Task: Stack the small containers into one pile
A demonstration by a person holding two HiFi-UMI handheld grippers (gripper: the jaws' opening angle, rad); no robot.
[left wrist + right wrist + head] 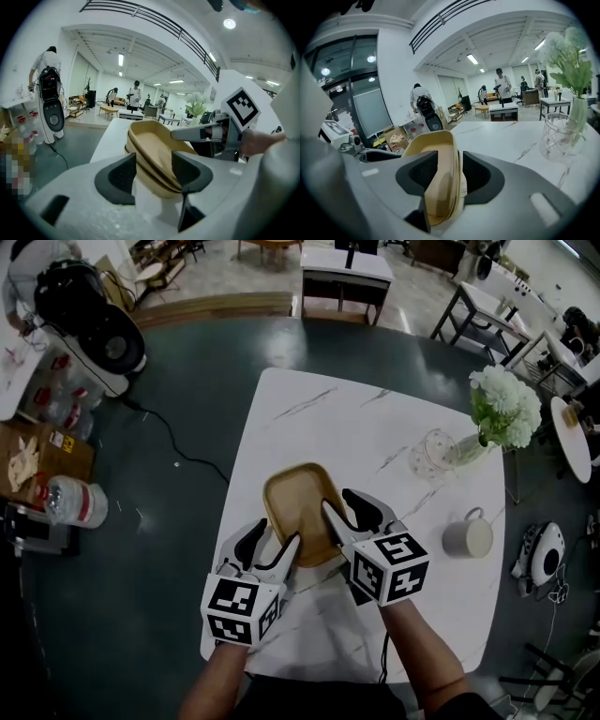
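Tan nested containers (295,502) sit nr table's (375,418) near edge; your L gripper (279,532) & R gripper (337,501) both straddle the stack's rim, jaws apart, pads not clamping it.

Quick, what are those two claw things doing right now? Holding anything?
Left gripper: open, rim of the stacked tan trays between its jaws, not clamped.
Right gripper: open, their rim between its jaws too.

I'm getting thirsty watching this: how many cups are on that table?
2: a clear glass beside the flower vase, and a grey mug nearer the right edge of the table. None seems hidden.
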